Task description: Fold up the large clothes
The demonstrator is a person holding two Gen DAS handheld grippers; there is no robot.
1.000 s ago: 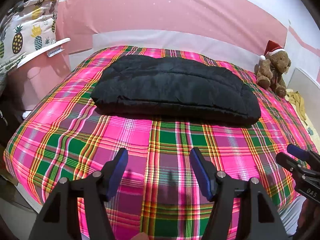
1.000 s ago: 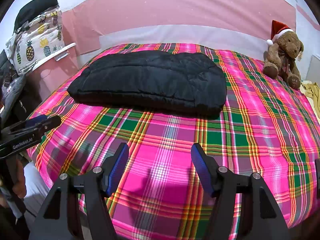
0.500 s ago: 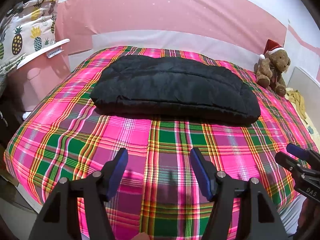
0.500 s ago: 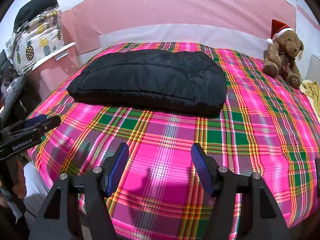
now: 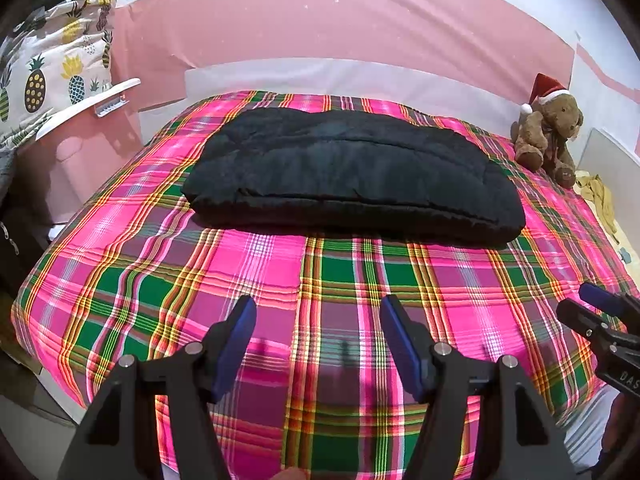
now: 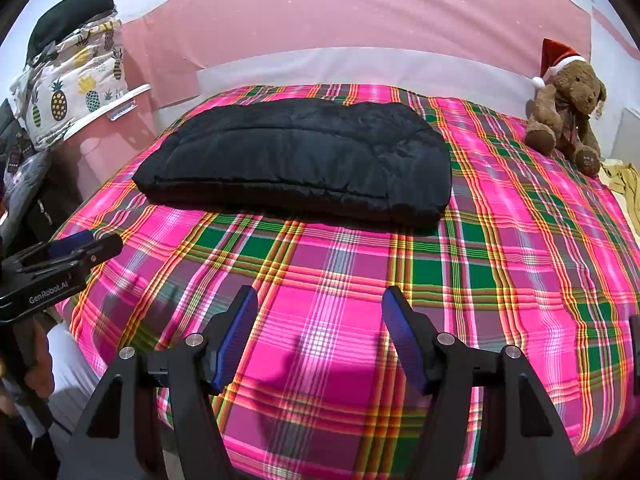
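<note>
A black padded jacket (image 5: 352, 172) lies folded into a long flat bundle across the far half of the bed; it also shows in the right wrist view (image 6: 296, 160). My left gripper (image 5: 318, 312) is open and empty, held over the near part of the bed, well short of the jacket. My right gripper (image 6: 320, 300) is open and empty too, over the near edge. Each gripper shows in the other's view, the right one at the right edge (image 5: 600, 320) and the left one at the left edge (image 6: 60, 260).
The bed has a pink and green plaid cover (image 5: 320, 280). A teddy bear in a Santa hat (image 6: 564, 108) sits at the far right corner. Pineapple-print fabric (image 6: 72, 92) is piled at the left beside the bed. A yellow cloth (image 6: 624, 180) lies at the right.
</note>
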